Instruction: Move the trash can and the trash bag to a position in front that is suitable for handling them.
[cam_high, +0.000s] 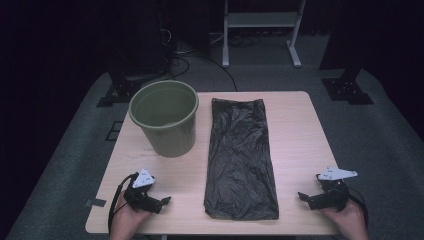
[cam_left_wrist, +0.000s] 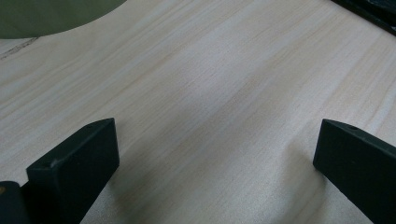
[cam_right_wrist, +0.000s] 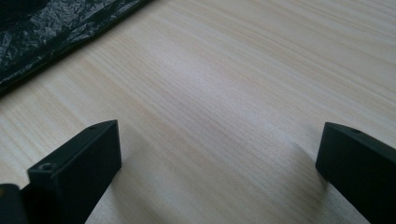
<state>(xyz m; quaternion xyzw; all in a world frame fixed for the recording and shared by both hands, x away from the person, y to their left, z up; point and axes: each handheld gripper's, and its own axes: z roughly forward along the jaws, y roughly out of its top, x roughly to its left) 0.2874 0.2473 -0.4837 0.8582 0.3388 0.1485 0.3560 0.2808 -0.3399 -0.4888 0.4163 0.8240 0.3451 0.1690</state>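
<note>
From the high view, a black bin bag (cam_high: 241, 159) lies flat on the table (cam_high: 300, 130) beside the green bin (cam_high: 165, 117), between left gripper (cam_high: 166, 201) and right gripper (cam_high: 302, 196) — likely staged for lining. In the left gripper view the jaws gape over bare wood, bin edge (cam_left_wrist: 51, 16) ahead. In the right gripper view they are spread too, empty — the bag (cam_right_wrist: 51, 32) just beyond.

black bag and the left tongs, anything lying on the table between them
Nothing: in the high view, bare table separates the left tongs from the flat black bag. The green bin stands farther back.
</note>
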